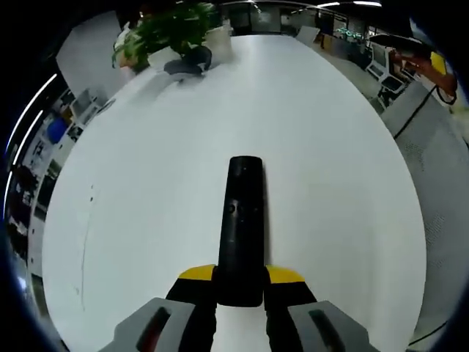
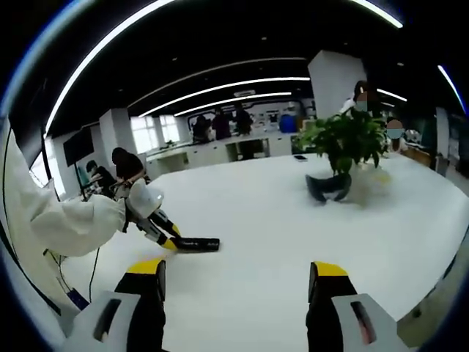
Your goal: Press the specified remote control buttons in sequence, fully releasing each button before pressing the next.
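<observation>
White table (image 1: 146,183) spreads wide ahead of both pairs of jaws, with a potted plant (image 1: 172,37) at its far side, well beyond the left jaws. Next down in size, a white sleeve (image 2: 69,220) carries the left gripper (image 1: 239,282), whose jaws are clenched on the near end of the black remote (image 1: 242,227); the remote runs straight forward from between those jaws, buttons facing up, lying on or just over the table. From the right gripper view the same remote (image 2: 196,244) lies ahead and left of the right gripper (image 2: 234,282), well apart from it, whose jaws stand released with nothing between them. Judging by this, the remote is being steadied and no button is pressed yet. Next, the right jaws likely need to come over and bring one tip down on the first small button.
</observation>
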Tool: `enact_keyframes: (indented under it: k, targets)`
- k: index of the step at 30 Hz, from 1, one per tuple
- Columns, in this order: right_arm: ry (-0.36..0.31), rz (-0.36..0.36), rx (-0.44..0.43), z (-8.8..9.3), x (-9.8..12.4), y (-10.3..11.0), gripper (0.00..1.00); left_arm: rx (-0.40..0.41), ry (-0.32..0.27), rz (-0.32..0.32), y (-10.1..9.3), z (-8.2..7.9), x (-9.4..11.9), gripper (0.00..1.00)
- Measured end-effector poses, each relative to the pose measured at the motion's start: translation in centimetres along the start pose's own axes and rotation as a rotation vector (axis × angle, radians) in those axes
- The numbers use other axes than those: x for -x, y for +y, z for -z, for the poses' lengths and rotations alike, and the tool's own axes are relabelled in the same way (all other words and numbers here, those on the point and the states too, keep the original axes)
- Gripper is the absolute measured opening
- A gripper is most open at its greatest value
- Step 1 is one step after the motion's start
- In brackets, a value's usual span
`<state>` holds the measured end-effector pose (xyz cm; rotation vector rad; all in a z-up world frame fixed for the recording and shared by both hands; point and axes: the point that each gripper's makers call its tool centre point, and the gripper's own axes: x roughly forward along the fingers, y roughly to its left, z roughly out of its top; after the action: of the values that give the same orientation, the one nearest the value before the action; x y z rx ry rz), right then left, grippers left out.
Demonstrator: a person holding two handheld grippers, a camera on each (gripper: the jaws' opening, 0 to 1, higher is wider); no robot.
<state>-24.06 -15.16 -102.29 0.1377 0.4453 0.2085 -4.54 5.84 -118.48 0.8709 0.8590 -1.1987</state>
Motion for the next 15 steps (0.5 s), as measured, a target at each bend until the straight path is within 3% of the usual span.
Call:
enact_keyframes:
  k: [9, 15]
  targets:
    - [0.049, -0.025, 0.018, 0.7, -1.1, 0.5, 0.78, 0.022, 0.028, -0.014, 3.2, 0.5, -0.4, 0.23]
    - [0.064, -0.025, 0.039, 1.0, -1.3, 0.6, 0.78, -0.012, 0.082, 0.006, 4.0, 1.2, -1.1, 0.23]
